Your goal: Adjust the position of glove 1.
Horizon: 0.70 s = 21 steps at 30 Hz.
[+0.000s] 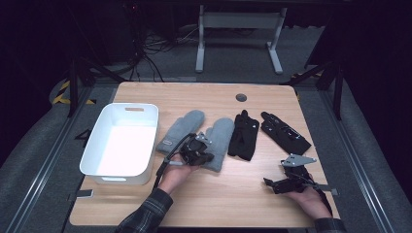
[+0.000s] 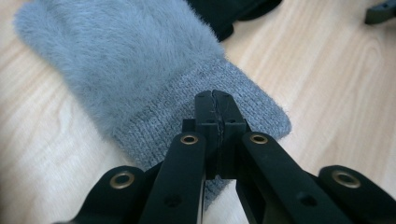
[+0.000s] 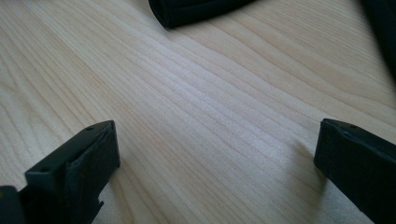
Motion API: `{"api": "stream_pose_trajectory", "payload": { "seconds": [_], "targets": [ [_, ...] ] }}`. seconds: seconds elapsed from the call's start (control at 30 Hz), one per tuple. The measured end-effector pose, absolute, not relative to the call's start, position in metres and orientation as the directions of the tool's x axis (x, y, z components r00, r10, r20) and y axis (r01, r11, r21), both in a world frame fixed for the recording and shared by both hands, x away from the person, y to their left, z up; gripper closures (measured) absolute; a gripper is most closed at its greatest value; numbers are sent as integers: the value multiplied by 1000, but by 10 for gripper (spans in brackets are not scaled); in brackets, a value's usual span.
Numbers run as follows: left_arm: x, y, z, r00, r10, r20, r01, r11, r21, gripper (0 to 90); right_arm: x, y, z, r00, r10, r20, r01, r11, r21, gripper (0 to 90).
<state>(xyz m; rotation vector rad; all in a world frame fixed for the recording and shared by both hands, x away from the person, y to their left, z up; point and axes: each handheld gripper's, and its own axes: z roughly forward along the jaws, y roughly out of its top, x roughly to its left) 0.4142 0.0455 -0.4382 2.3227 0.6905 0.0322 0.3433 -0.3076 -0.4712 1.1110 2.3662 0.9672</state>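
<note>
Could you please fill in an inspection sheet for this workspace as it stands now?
Surface: wooden table, grommet hole at far edge.
Job's things: two grey mittens side by side; white bin to their left.
Clutter: two black gloves right of mittens.
Grippers: left gripper shut on right mitten's cuff; right gripper open over bare wood.
Cables: tangle on floor beyond table.
Surroundings: white desk frame, dark room.
</note>
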Motion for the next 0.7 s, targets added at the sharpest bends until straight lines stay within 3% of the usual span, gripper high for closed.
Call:
{"api": "stream_pose_trajectory", "payload": {
  "seconds": [0.7],
  "targets": [
    [353,82,-439,883,422,-203,450,-643,620,900,343,-308,-471,-630,776,-27,535,459,709,5]
  ]
}}
